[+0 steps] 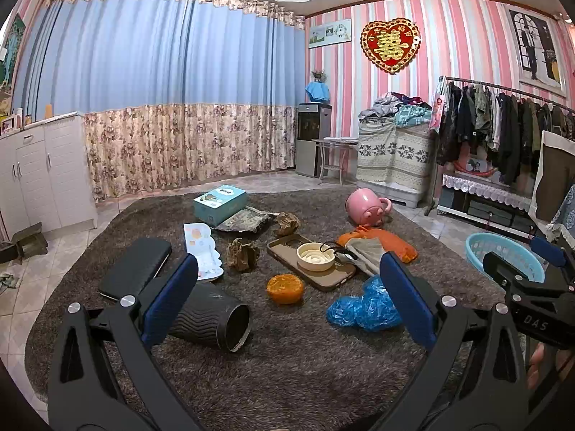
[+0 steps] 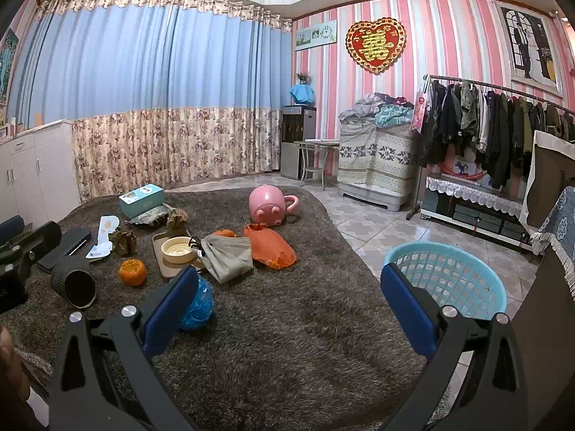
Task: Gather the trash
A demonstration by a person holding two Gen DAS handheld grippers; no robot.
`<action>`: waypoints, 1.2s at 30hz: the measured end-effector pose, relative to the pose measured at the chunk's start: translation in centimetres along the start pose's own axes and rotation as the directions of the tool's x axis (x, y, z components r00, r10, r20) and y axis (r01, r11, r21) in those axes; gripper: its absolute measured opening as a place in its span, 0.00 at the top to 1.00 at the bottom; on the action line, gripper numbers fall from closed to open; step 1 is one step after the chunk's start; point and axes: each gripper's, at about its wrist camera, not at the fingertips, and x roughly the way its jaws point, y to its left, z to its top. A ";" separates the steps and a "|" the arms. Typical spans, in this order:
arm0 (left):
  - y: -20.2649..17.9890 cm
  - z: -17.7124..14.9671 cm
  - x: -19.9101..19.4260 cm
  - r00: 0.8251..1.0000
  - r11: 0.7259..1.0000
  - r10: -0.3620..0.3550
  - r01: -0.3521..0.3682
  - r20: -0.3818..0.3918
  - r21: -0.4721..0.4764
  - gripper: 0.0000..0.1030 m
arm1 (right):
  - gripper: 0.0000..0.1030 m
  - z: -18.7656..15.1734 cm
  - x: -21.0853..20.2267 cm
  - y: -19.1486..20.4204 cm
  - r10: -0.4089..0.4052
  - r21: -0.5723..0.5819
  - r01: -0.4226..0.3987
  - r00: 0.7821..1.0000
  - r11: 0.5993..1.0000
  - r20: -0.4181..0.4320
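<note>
Brown shaggy rug (image 1: 287,366) carries all the clutter, and the phone case (image 1: 309,262) near its middle serves as the landmark. That case lies flat, its long axis running from far-left to near-right, with a cream round dish (image 1: 315,256) sitting on it. Just left of the case are two crumpled brown paper wads (image 1: 243,253), one nearer and one farther. Nearer than the case lie an orange round lid (image 1: 285,288) and a crumpled blue plastic bag (image 1: 364,305). Right of it lie a grey cloth (image 1: 366,251) and an orange bag (image 2: 271,248).

Left gripper (image 1: 287,294) hovers spread wide and empty, the blue bag just inside its right finger. Right gripper (image 2: 287,298) is equally spread, holding nothing. Well right of the case, off the rug, stands a light-blue basket (image 2: 445,280); nothing shows inside it.
</note>
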 end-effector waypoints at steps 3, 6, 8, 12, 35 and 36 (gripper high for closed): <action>0.0 0.0 0.0 1.000 1.000 0.000 0.000 -0.001 0.000 0.05 | 0.04 0.0 0.0 0.0 -0.001 0.000 0.001 1.000 1.000 0.001; 0.0 0.0 0.0 1.000 1.000 0.000 0.000 0.000 -0.002 0.05 | 0.04 0.0 0.0 0.0 -0.001 0.000 0.001 1.000 1.000 0.001; 0.0 0.0 0.0 1.000 1.000 -0.001 0.001 0.000 -0.001 0.05 | 0.04 0.0 0.0 0.0 -0.001 0.000 0.001 1.000 1.000 0.002; 0.0 0.0 0.0 1.000 1.000 -0.002 0.002 0.000 -0.001 0.05 | 0.04 0.0 -0.1 0.0 -0.001 0.000 0.001 1.000 1.000 0.002; 0.0 0.0 0.0 1.000 1.000 -0.001 0.001 0.002 -0.002 0.05 | 0.04 0.2 -0.1 0.0 -0.001 0.001 0.001 1.000 1.000 0.003; 0.1 0.0 0.0 1.000 1.000 -0.001 0.001 0.003 -0.003 0.05 | 0.04 0.2 -0.1 0.0 -0.001 0.001 0.001 1.000 1.000 0.003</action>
